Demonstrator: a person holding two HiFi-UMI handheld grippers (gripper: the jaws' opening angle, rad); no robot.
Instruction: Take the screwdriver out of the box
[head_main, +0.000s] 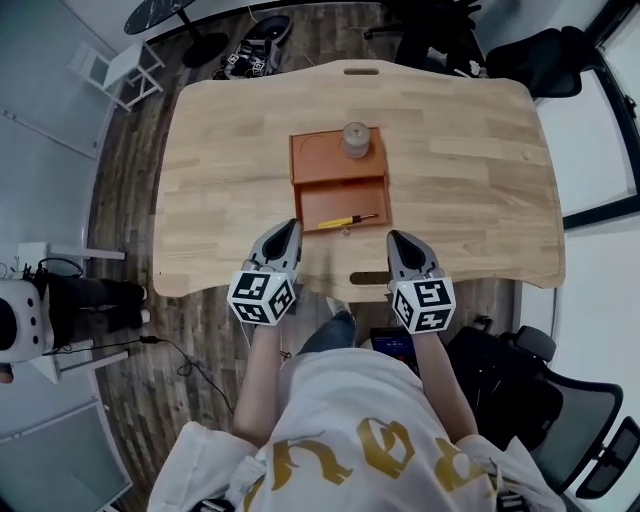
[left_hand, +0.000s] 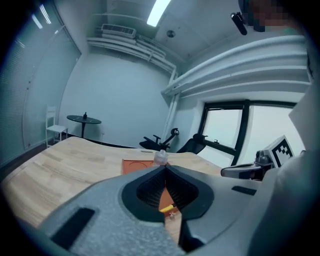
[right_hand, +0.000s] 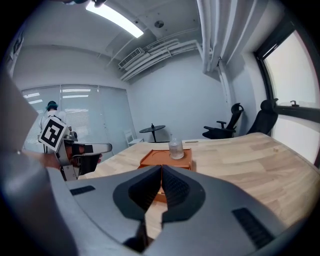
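Head view shows the wooden tabletop (head_main: 230, 150) across the upper half of the frame, and the orange box (head_main: 320, 160) stands at its middle. The screwdriver (head_main: 347, 220), with a yellow handle, lies inside the lower compartment of the box, almost level across the frame. A clear jar (head_main: 355, 140) stands on the upper part of the box. My left gripper (head_main: 293, 225) is near the lower left corner of the box, and my right gripper (head_main: 394, 237) is just beside its lower right corner. Both are apart from the screwdriver. In each gripper view the jaws are pressed together with nothing between them.
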